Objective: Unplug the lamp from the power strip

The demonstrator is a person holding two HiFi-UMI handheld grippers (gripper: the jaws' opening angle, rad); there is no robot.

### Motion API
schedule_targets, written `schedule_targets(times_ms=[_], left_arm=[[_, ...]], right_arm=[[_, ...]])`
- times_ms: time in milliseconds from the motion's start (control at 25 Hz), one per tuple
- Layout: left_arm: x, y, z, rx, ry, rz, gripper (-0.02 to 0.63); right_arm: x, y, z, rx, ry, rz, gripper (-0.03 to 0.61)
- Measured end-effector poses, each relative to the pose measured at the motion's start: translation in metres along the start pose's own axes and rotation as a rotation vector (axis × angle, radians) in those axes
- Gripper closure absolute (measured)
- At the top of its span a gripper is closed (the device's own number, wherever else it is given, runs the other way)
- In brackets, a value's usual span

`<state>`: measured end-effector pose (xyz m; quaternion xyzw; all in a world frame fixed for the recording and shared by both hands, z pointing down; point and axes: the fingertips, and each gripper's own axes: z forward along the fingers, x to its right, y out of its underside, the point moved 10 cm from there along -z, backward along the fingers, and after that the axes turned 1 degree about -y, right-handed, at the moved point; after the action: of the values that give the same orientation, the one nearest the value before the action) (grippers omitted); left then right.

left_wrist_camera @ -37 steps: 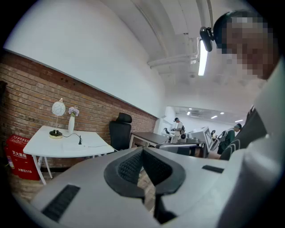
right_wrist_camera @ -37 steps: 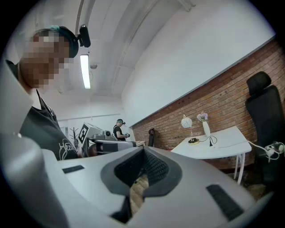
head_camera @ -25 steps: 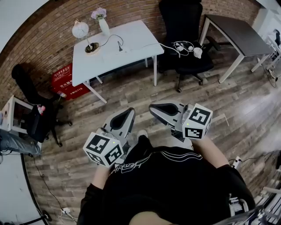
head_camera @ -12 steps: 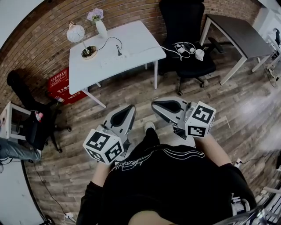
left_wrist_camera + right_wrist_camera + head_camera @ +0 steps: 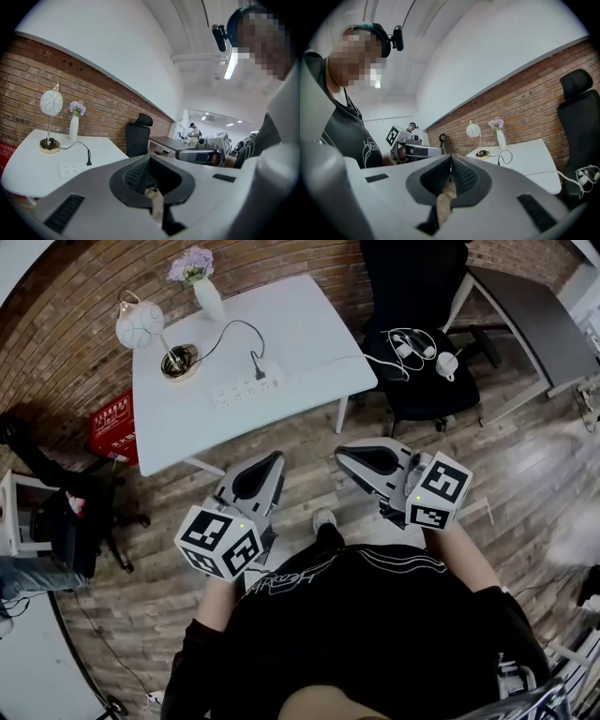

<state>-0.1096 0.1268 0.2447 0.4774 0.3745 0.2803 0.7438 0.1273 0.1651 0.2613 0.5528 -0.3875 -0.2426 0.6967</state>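
Observation:
On the white table (image 5: 281, 324) stands the lamp (image 5: 141, 324), a white globe on a thin stem with a brass base (image 5: 178, 362). Its black cord runs to a black plug (image 5: 256, 367) seated in the white power strip (image 5: 234, 390). My left gripper (image 5: 272, 462) and right gripper (image 5: 343, 455) hang side by side above the wooden floor, short of the table's near edge, both shut and holding nothing. The left gripper view shows the lamp (image 5: 51, 103), plug (image 5: 88, 161) and power strip (image 5: 70, 168) far beyond the shut left gripper (image 5: 150, 157). In the right gripper view the lamp (image 5: 473, 129) is distant past the right gripper (image 5: 451, 157).
A white vase of flowers (image 5: 202, 287) stands beside the lamp. A black office chair (image 5: 417, 324) at the table's right holds white cables and a cup (image 5: 447, 364). A dark desk (image 5: 534, 315) is at far right. A red box (image 5: 112, 423) sits on the floor by the brick wall.
The table, lamp and power strip have grown larger and nearer in the head view as the person stepped toward them. Both grippers stay shut, held in front of the body.

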Motion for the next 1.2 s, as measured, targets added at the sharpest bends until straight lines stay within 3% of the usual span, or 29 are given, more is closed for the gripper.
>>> schedule_targets(times_ms=[240, 480, 720, 1200], left_arm=[[-0.070, -0.025, 0.040, -0.005, -0.049, -0.013, 0.611], [-0.106, -0.028, 0.059, -0.031, -0.124, 0.019, 0.611], [-0.142, -0.018, 0.068, -0.019, -0.179, -0.094, 0.611], [-0.233, -0.001, 0.107, -0.109, -0.349, -0.160, 0.611]], right_arm=[[0.065, -0.023, 0.052, -0.032, -0.018, -0.028, 0.580], [0.103, -0.021, 0.078, -0.056, -0.021, -0.023, 0.580], [0.140, -0.018, 0.111, -0.085, -0.084, -0.020, 0.580], [0.240, 0.000, 0.195, -0.169, -0.209, 0.039, 0.578]])
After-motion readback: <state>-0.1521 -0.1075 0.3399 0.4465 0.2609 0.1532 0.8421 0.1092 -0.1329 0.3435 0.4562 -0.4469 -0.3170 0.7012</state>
